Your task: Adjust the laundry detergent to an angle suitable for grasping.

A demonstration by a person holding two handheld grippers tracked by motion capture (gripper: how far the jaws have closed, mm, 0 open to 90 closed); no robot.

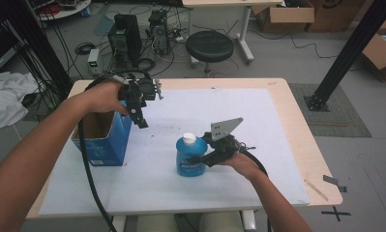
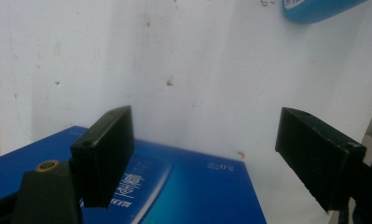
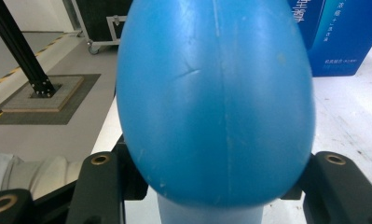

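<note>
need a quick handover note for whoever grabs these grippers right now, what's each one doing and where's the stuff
Right gripper: jaws on either side of the blue bottle, seemingly shut on it. The bottle stands upright on the white mat, white cap on, near the front middle.
Left gripper: open, holding nothing, raised above the right edge of the open blue box.
The box stands at the mat's left edge, top open; its inside looks empty from the high view.
Done: bottle gripped.
Left, as it looks: probably carry the bottle over and lower it into the box, with the left gripper free to steady the box.
</note>
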